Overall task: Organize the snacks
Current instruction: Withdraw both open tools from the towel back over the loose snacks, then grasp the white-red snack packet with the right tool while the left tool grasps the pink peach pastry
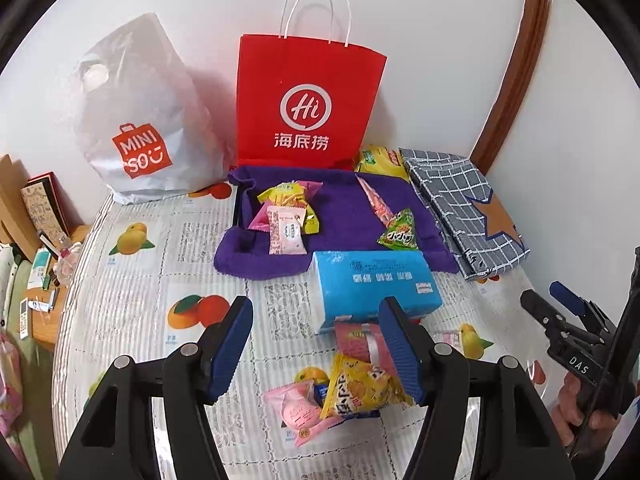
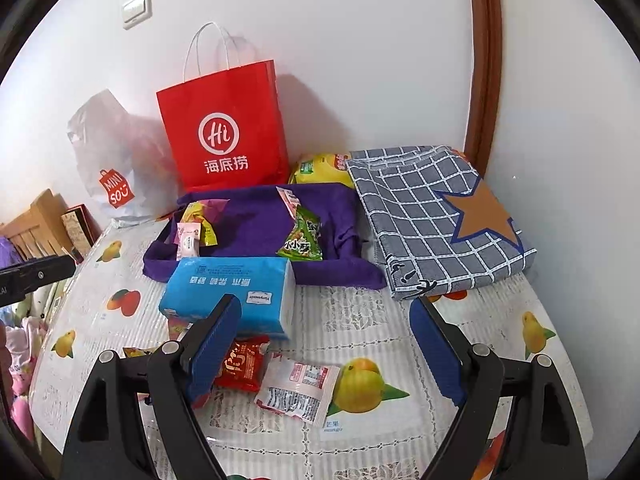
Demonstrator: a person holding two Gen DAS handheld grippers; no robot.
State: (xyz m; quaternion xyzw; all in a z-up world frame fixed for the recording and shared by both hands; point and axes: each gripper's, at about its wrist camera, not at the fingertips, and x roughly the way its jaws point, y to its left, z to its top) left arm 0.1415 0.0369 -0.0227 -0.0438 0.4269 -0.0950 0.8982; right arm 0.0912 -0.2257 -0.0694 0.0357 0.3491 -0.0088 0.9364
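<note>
Glossy plastic snack wrappers [image 2: 294, 390], fuzzy purple cloth tray [image 1: 344, 216], matt red paper bag [image 1: 308, 100], checked cloth [image 2: 436, 220].

The tablecloth [image 1: 132, 292] is white lace-patterned with printed yellow and orange fruit. At twelve o'clock stands a red paper bag [image 1: 308, 100] with white logo and handles; at ten o'clock a grey plastic bag [image 1: 148, 120] bearing an orange-red mark. The towel [image 1: 344, 208] is purple, the tissue pack [image 1: 376, 280] light blue. At two o'clock, the folded cloth [image 2: 432, 220] is grey-blue with white checks and a brown star.
</note>
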